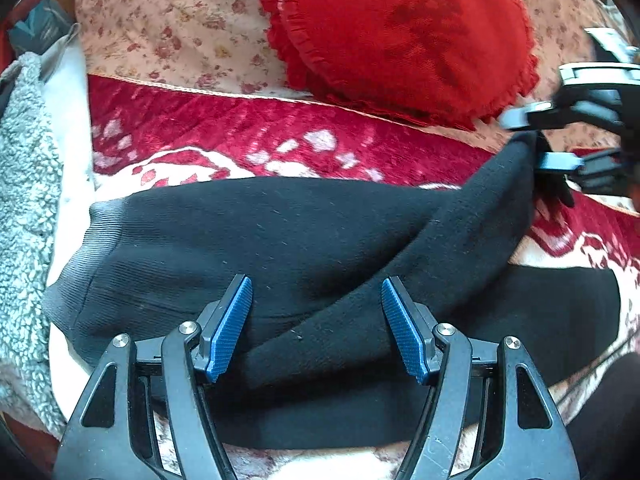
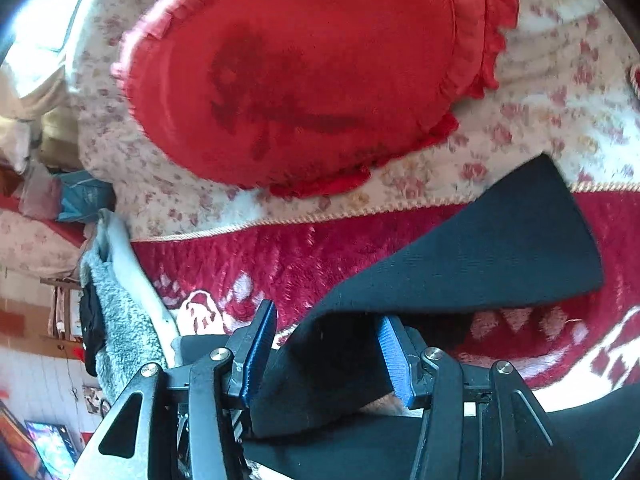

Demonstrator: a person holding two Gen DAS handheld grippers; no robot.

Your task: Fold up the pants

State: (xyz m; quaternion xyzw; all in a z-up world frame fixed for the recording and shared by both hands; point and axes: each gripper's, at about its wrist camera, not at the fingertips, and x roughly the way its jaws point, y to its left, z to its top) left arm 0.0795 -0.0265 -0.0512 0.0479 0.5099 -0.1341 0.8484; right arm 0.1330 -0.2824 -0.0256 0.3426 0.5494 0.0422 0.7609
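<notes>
Ribbed black knit pants (image 1: 248, 240), creased

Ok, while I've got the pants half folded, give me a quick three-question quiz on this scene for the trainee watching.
1. True or false: the red cushion lies on top of the black pants.
2. What sits beyond the cuffed end of the pants, at the left edge of the left wrist view? A) grey fleece B) a wicker basket C) a pair of shoes
3. One end of the pants rises toward which hand-held gripper?

Key: 1 false, it lies beyond them on the floral sheet. 2 A. 3 the right hand-held gripper.
</notes>
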